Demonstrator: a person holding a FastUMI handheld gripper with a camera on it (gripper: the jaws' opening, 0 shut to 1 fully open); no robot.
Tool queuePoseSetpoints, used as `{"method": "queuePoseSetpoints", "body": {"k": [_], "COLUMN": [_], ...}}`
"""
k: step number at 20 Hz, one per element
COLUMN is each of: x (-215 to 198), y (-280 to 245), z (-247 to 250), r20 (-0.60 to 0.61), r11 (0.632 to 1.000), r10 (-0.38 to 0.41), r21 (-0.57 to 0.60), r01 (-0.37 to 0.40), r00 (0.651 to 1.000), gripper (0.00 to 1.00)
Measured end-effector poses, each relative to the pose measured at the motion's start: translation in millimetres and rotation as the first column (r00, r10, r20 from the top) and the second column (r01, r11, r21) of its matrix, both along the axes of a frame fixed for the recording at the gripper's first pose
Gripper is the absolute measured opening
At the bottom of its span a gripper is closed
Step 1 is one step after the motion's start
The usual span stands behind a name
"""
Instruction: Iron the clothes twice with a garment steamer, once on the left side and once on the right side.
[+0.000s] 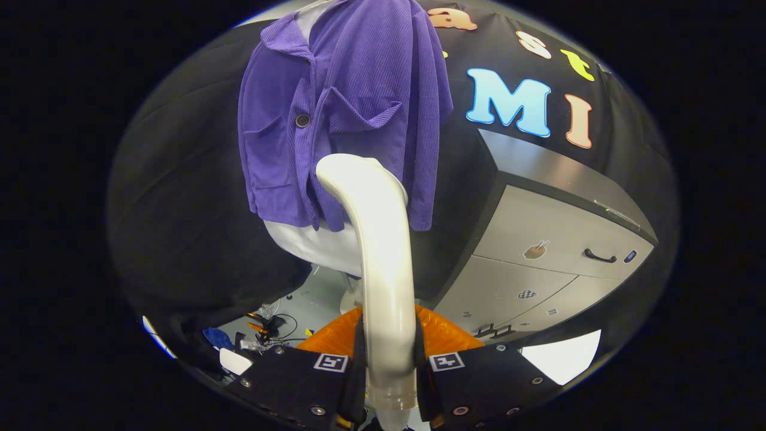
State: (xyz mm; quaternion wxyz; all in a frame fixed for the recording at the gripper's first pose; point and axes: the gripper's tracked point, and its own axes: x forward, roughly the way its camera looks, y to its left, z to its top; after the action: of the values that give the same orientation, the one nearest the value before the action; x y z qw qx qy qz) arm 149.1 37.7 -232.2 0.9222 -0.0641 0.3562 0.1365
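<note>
Our gripper (388, 365) was clamped on the handle of the garment steamer (374, 239), whose head rose just in front of the purple shirt (353, 108). We judged a pass to be under way near the hem; how many remained we couldn't tell. The ribbed shirt hung loosely, buttoned, on a white form (317, 245).

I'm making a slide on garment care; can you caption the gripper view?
Gripper shut on white garment steamer, its head against the hanging purple shirt, grey cabinet beside.
</note>
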Motion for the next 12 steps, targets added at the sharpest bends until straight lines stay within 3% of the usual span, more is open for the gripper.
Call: {"method": "queuePoseSetpoints", "body": {"k": [12], "x": [-48.2], "y": [9.4], "z": [52.4], "r20": [0.041], "r11": [0.976], "r10": [0.206], "r21": [0.061], "r01": [-0.209], "r00": [0.978], "gripper": [0.35]}}
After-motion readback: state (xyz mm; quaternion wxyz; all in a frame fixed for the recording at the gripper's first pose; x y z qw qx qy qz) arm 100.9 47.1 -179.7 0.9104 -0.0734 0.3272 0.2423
